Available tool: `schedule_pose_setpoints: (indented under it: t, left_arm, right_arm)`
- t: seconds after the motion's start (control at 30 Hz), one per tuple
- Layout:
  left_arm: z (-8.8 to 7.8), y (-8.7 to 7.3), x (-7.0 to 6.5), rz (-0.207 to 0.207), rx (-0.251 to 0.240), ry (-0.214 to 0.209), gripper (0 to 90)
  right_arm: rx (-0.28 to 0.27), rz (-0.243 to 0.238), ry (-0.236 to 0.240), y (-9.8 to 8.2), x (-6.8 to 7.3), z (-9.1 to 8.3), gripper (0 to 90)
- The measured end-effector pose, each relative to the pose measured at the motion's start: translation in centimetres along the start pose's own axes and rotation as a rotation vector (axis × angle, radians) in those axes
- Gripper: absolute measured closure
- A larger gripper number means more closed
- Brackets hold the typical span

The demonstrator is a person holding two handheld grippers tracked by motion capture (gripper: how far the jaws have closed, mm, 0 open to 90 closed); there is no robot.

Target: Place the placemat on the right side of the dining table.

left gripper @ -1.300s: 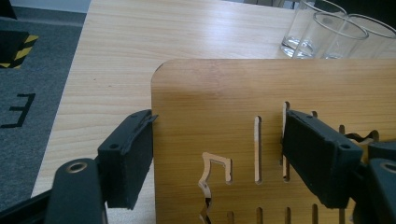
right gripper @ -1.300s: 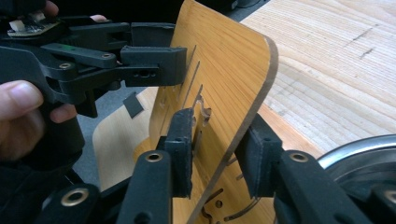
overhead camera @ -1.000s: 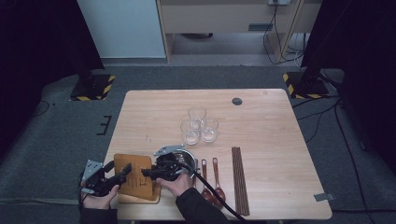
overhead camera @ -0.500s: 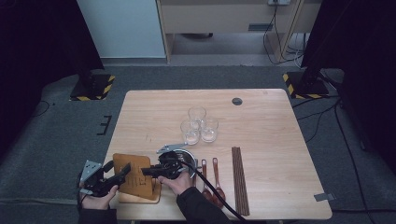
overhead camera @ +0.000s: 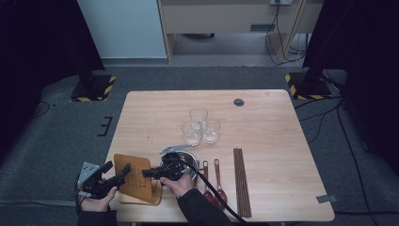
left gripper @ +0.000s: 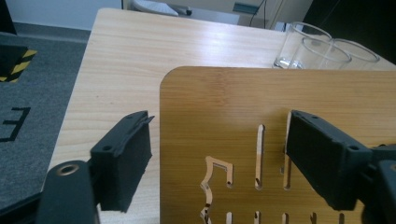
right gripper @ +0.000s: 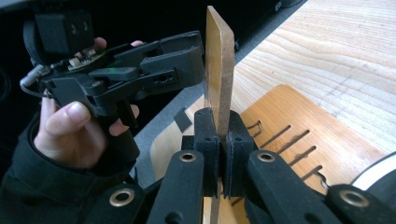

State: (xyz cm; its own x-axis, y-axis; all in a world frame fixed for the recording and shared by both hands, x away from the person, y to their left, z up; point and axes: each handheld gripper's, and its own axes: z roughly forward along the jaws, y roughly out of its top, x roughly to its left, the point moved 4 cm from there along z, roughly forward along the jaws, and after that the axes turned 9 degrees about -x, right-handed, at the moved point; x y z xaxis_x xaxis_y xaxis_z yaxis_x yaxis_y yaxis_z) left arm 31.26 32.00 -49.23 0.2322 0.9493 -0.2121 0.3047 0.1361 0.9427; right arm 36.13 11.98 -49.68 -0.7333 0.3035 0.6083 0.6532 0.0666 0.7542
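Starting at the table's near-left corner: the left gripper [overhead camera: 114, 175] has its jaws parted, having just been opening, with the upright thin brown wooden board with cut slots [overhead camera: 133, 176] at the gap but not pinched. That board stands on edge over a second flat slotted wooden board [right gripper: 299, 135]. The right gripper [right gripper: 218, 140] is clamped tight on the upright board's edge. Further right sit three clear drinking glasses [overhead camera: 200, 125] and dark chopsticks [overhead camera: 242, 181].

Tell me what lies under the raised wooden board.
Under the raised wooden board, clamped by the right gripper, lies a second slotted board flat on the table. Its middle is covered.
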Motion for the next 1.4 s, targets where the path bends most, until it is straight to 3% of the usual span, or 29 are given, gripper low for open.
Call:
schedule_pose_setpoints:
  t: [0.27, 0.63, 0.97, 1.4]
  left_arm:
    - [-0.3, 0.3, 0.1, 0.010, -0.035, 0.001, 18.2]
    - [-0.2, -0.1, 0.5, 0.020, -0.018, 0.021, 18.2]
    - [0.4, -0.9, 0.7, 0.048, 0.031, 0.037, 16.7]
    - [2.1, -3.0, 0.7, 0.095, 0.145, 0.048, 15.2]
  right_arm:
    - [-0.053, -0.017, -0.027, 1.2, 0.5, -0.7, 87.2]
    - [-0.138, -0.033, -0.101, 3.1, 0.1, -2.9, 87.2]
    - [-0.210, -0.052, -0.152, 4.8, -0.3, -5.1, 87.1]
    - [-0.278, -0.068, -0.185, 6.5, -0.5, -7.6, 87.2]
